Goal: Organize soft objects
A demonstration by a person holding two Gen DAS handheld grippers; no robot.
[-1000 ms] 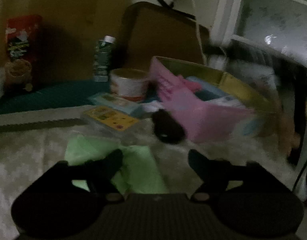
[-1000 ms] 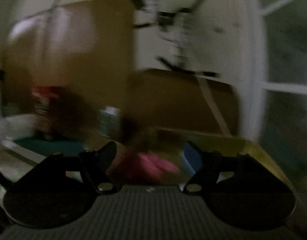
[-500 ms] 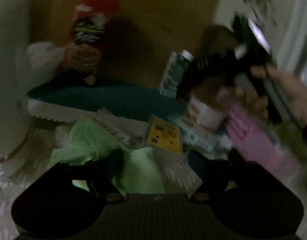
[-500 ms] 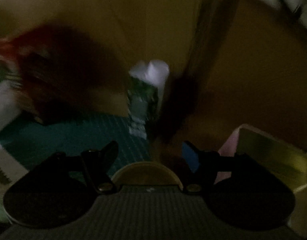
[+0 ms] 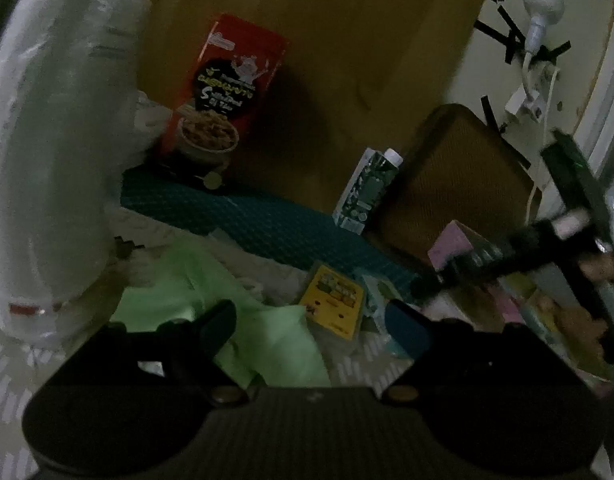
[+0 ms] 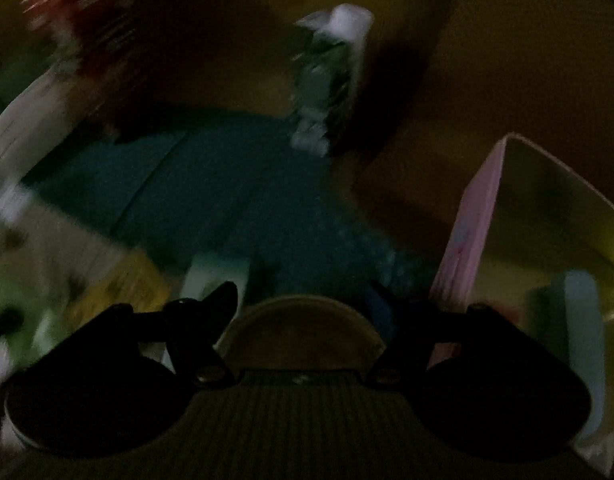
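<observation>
A light green cloth (image 5: 243, 320) lies crumpled on the white patterned cover, right in front of my left gripper (image 5: 313, 320), which is open and empty with its left finger over the cloth. My right gripper (image 6: 303, 300) is open, its jaws on either side of a round tub lid (image 6: 303, 320) just below it. The right gripper also shows in the left wrist view (image 5: 547, 240), held by a hand over the pink and yellow box (image 6: 519, 216). That box holds a pale blue item (image 6: 583, 320).
A yellow card pack (image 5: 335, 300) lies beside the cloth. A green carton (image 5: 367, 192) and a red cereal box (image 5: 227, 92) stand on a teal mat (image 5: 247, 216) against a brown board. A large clear plastic bag (image 5: 47, 160) stands at left.
My left gripper has swung left and up, bringing the plastic bag and cereal box into view. My right gripper has dropped lower over the tub, beside the pink box.
</observation>
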